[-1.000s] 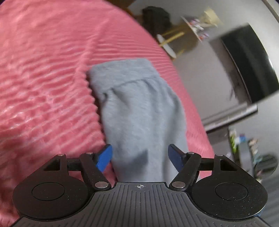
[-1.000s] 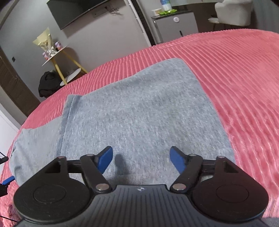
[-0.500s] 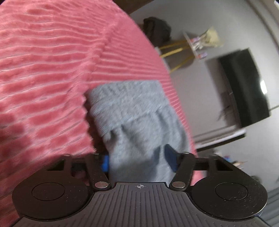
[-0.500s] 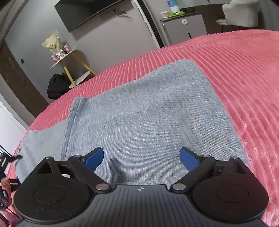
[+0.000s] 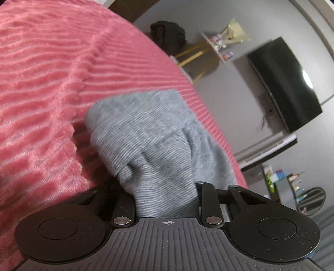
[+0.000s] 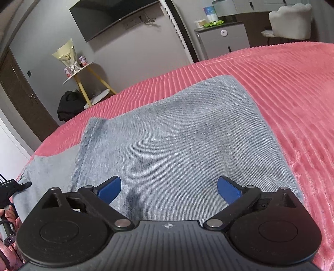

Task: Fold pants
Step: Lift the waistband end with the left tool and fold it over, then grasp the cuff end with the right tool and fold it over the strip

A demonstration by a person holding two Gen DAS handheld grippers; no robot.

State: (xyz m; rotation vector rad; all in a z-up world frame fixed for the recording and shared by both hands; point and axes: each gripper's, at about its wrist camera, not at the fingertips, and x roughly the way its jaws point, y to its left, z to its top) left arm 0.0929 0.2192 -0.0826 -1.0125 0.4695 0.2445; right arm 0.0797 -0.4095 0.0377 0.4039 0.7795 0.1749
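Note:
Grey knit pants (image 6: 177, 141) lie partly folded on a pink ribbed bedspread (image 6: 292, 93). In the left wrist view the pants' ribbed end (image 5: 146, 133) is bunched and lifted off the bedspread (image 5: 41, 83). My left gripper (image 5: 166, 200) is shut on this fabric; its blue pads are hidden by the cloth. My right gripper (image 6: 169, 187) is open wide and empty, just above the flat folded part of the pants near their front edge. The left gripper (image 6: 12, 187) shows at the far left of the right wrist view.
Beyond the bed's far edge stand a yellow-legged side table (image 6: 83, 77) with a bouquet, a black bag (image 6: 68, 104) on the floor, a wall TV (image 6: 112, 16) and a grey cabinet (image 6: 221, 39). A white chair (image 6: 290, 20) stands at the back right.
My left gripper moved forward onto the pants' end and shut on the fabric, bunching and lifting it. My right gripper opened wider and stayed over the pants.

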